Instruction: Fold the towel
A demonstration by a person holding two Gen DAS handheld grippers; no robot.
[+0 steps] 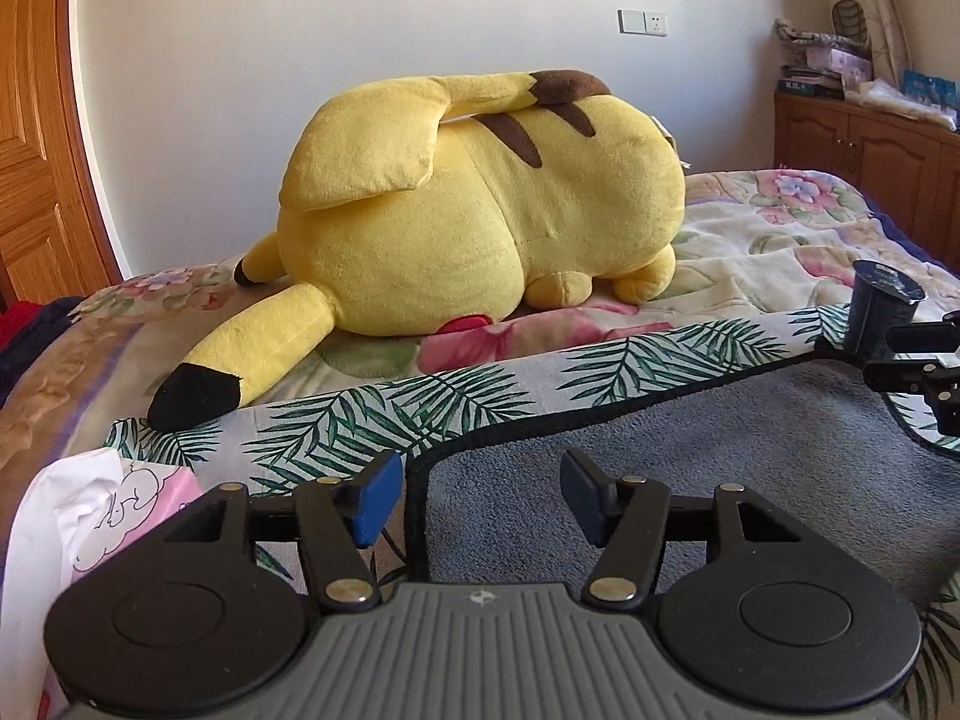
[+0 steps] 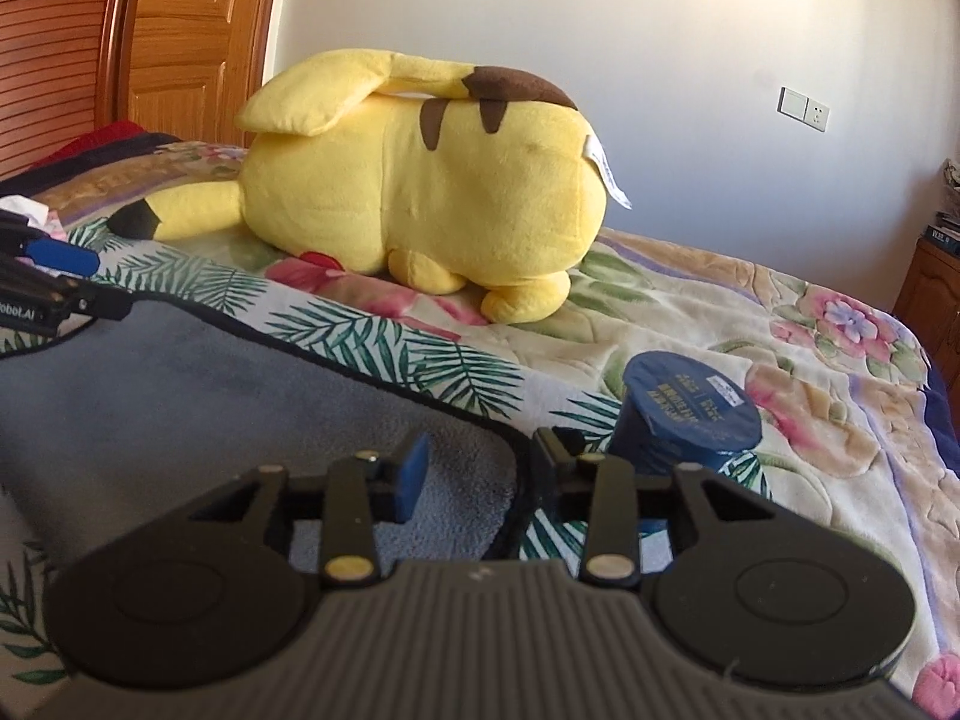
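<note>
A grey towel (image 1: 690, 450) with a dark hem lies flat on a palm-leaf cloth (image 1: 372, 414) on the bed; it also shows in the right wrist view (image 2: 180, 396). My left gripper (image 1: 480, 495) is open, its jaws straddling the towel's far left corner hem. My right gripper (image 2: 480, 468) is open, its jaws straddling the towel's far right corner hem. Each gripper shows at the edge of the other's view, the right gripper (image 1: 918, 360) and the left gripper (image 2: 54, 276). Neither holds anything.
A large yellow plush toy (image 1: 480, 204) lies on the floral blanket (image 2: 750, 324) just beyond the towel. A dark blue cup (image 2: 690, 420) stands beside my right gripper. White and pink cloth (image 1: 108, 516) lies at the left. A wooden cabinet (image 1: 870, 162) stands at the back right.
</note>
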